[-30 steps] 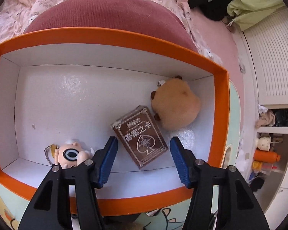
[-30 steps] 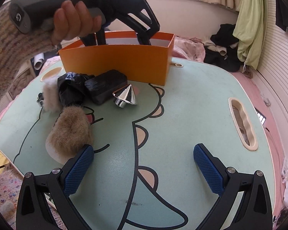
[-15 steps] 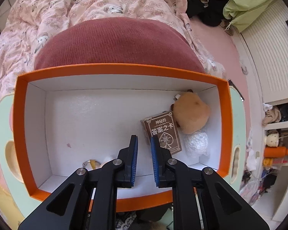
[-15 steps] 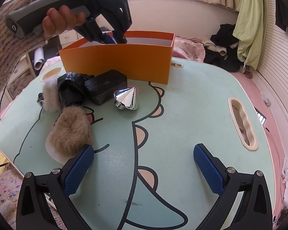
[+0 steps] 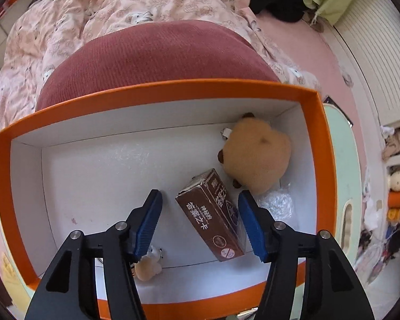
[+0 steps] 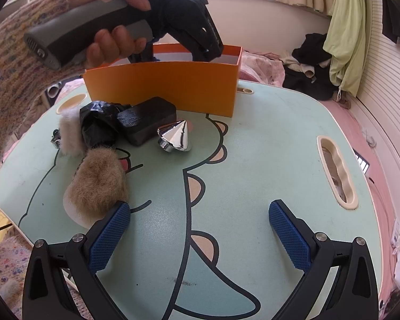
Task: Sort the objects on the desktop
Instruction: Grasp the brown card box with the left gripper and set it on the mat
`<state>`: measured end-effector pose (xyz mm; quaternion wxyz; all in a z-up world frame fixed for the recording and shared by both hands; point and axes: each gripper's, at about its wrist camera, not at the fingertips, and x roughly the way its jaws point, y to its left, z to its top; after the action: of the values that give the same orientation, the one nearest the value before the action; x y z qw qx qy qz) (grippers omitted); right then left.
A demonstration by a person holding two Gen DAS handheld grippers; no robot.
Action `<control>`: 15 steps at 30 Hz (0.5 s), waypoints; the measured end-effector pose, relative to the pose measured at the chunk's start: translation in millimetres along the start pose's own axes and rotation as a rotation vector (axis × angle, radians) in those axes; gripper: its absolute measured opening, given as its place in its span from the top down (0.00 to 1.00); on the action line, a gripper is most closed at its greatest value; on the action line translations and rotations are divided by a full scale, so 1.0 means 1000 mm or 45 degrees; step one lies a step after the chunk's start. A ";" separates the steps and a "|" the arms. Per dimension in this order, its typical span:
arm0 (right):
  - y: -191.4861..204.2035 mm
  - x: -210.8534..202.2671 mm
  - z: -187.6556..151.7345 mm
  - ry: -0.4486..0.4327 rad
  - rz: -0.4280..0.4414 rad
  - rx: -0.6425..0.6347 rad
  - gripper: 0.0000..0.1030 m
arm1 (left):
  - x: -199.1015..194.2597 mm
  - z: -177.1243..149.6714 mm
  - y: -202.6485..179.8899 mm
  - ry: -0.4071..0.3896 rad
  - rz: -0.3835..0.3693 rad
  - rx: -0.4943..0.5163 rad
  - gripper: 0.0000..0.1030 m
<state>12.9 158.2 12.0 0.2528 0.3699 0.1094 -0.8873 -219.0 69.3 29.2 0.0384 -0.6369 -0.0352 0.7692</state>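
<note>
My left gripper [image 5: 198,222] points down into the orange box [image 5: 320,160]. Its jaws are opening, and the brown card box [image 5: 210,221] stands tilted on edge between them. The left pad is clear of the card box and the right pad is right beside it. A tan plush [image 5: 256,154] lies in the box's far right corner, and a small figurine [image 5: 149,264] is half hidden under the left finger. My right gripper [image 6: 200,237] hovers open over the green table [image 6: 266,138] with nothing in it. A silver cone [image 6: 176,136], a black case [image 6: 146,120] and a brown fur ball [image 6: 98,186] lie ahead on the left.
A crumpled clear wrapper [image 5: 276,204] lies in the box by the plush. On the table sit a black bag [image 6: 98,122] and a white fur piece [image 6: 69,136]. A hand [image 6: 112,42] holds the left gripper over the box. A handle slot [image 6: 336,170] opens at the table's right.
The left jaws went from open to shut and now stand open again around the card box. That box lay flat earlier and now stands tilted on edge. The right gripper kept still.
</note>
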 end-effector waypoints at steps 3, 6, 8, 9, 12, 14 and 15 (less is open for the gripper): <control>0.001 0.000 0.000 -0.001 0.000 0.000 0.00 | -0.001 0.000 0.004 -0.009 0.012 0.022 0.80; 0.001 0.000 0.000 -0.001 -0.001 0.000 0.00 | -0.007 -0.001 0.012 -0.011 -0.070 0.022 0.81; 0.000 0.000 0.000 -0.001 0.000 0.000 0.00 | -0.022 -0.004 0.019 -0.069 -0.081 0.030 0.81; 0.001 0.000 0.000 -0.001 0.000 0.000 0.00 | -0.033 -0.007 0.023 -0.094 -0.100 0.027 0.81; 0.001 0.000 0.000 -0.001 -0.001 0.001 0.00 | -0.069 -0.020 0.033 -0.176 -0.200 0.047 0.80; 0.001 0.000 0.000 -0.001 -0.001 0.002 0.00 | -0.094 -0.036 0.038 -0.245 -0.240 0.079 0.80; 0.001 0.000 0.000 -0.001 -0.001 0.002 0.00 | -0.105 -0.046 0.039 -0.275 -0.250 0.100 0.80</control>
<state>13.2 157.2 11.8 0.2522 0.3697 0.1089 -0.8876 -154.5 20.0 119.0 0.1344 -0.5421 -0.0713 0.8264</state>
